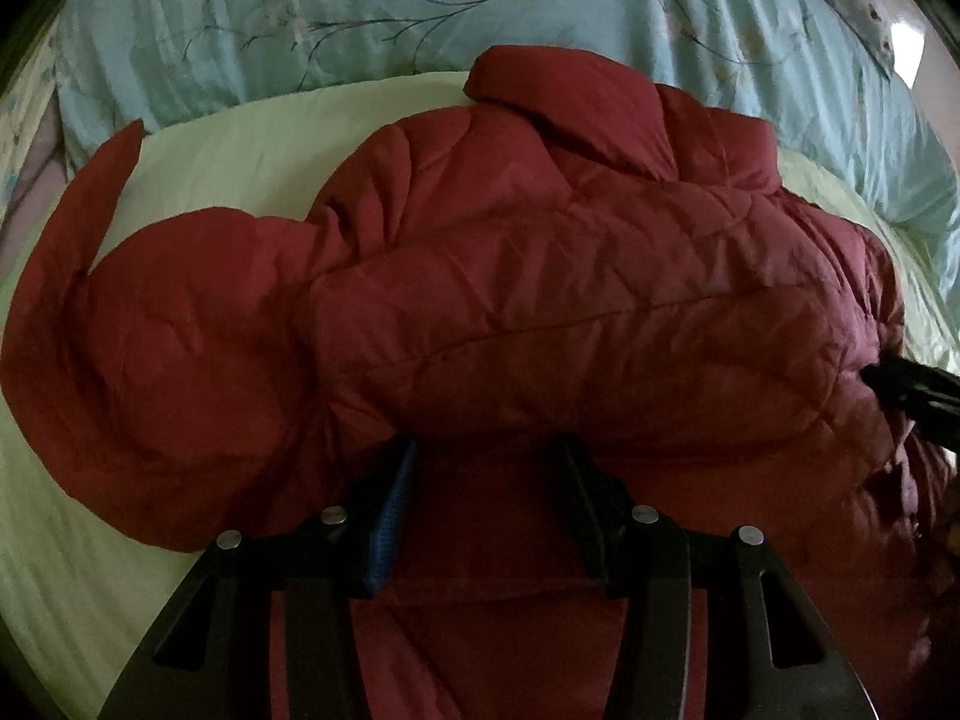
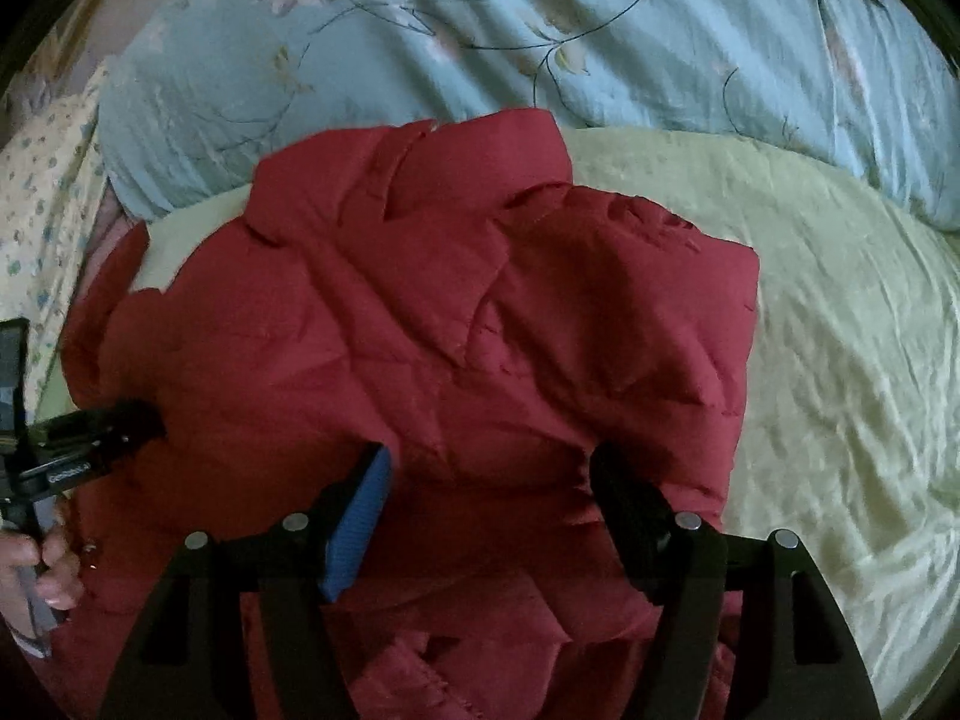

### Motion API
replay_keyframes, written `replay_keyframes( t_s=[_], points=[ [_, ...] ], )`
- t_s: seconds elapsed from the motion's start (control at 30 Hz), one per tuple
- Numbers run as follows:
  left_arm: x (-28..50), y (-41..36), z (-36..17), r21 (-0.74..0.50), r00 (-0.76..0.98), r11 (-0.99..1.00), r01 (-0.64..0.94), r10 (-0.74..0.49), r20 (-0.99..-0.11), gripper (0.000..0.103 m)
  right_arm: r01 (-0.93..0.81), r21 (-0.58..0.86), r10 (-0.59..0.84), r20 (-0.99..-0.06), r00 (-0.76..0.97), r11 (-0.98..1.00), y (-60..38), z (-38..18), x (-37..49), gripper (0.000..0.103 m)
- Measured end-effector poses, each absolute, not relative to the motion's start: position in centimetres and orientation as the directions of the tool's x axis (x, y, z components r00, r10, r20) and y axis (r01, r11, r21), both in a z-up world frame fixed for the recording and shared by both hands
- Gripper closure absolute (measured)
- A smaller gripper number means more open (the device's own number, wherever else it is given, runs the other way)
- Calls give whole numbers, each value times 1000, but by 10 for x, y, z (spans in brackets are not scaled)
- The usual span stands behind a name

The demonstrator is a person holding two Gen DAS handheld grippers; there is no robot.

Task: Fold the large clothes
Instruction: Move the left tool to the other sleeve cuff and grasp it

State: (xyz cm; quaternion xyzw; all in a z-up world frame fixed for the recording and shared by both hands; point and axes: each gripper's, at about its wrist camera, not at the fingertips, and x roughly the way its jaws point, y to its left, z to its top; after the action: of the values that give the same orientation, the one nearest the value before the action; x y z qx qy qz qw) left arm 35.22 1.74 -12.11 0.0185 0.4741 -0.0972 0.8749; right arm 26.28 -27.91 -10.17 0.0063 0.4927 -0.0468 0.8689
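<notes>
A: Jacket [image 1: 540,300], dark red and quilted, lies bunched on the pale green sheet [image 1: 252,138] of the bed, collar [image 1: 576,102] toward the far edge where the light blue flowered quilt [image 1: 360,18] is heaped.

B: And the left gripper [image 1: 486,450]?

A: Its fingers stand wide apart, tips pushed against the puffy near fold of the jacket. Red cloth lies between and under them, but they are not closed on it.

B: The right gripper [image 2: 492,468]?

A: Same story: fingers spread wide, the blue pad [image 2: 360,522] on one clearly apart from the other finger, tips against the jacket's near fold, nothing pinched.

B: Where does the jacket sit on the bed?

A: Toward the near edge, with one sleeve [image 1: 78,252] trailing off toward the left edge. Bare green sheet shows to the right. The person's hand [image 2: 42,564] grips the left tool's handle at the left side of the right-wrist view.
</notes>
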Motion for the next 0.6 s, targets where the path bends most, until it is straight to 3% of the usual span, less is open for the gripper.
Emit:
replay_keyframes(
  t_s=[0.27, 0.33, 0.6],
  points=[
    [331, 27, -101, -67, 552, 979, 190, -163, -818, 54, 93, -11, -56, -872, 487, 996, -288, -114, 267, 29],
    [321, 35, -90, -62, 569, 982, 176, -153, -808, 49, 100, 41, -14, -869, 494, 994, -290, -104, 260, 29],
    [309, 96, -59, -59, 626, 998, 22, -60, -777, 45, 48, 133, 90, -855, 511, 990, -272, -69, 226, 29]
  ],
)
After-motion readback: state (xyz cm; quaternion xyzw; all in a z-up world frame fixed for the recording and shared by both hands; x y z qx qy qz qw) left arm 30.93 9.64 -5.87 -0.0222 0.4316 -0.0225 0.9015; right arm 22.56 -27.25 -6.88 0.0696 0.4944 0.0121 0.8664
